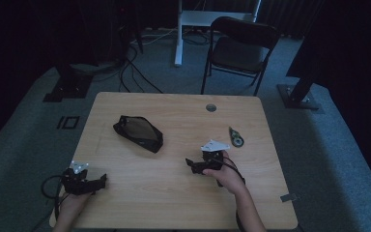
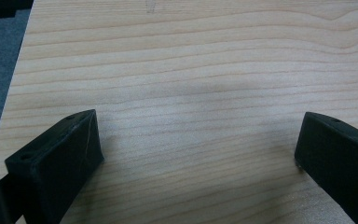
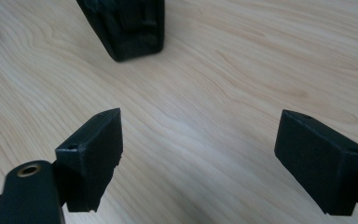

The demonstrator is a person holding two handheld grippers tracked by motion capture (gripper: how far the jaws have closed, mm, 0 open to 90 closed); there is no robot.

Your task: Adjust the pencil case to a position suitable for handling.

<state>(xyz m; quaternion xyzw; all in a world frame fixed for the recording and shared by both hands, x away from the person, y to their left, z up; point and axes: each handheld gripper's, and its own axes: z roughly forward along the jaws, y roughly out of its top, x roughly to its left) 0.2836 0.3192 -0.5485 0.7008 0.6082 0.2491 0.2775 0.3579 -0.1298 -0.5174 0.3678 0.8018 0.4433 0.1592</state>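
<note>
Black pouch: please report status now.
Left gripper and right gripper: jaws open, empty. Black pouch flat on table, untouched. Path clear.

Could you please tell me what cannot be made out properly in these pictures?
- Black pouch: the dim high view hides any contents; the right gripper view's top edge cuts it off.
- Small tool: too small and dark in the high view to identify.
- Left gripper and right gripper: the high view is too dim for jaw detail; both gripper views show them open.

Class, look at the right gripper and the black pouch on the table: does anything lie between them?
Nothing visible does. Bare wood of the table separates the open right gripper from the black pouch ahead of it.
</note>
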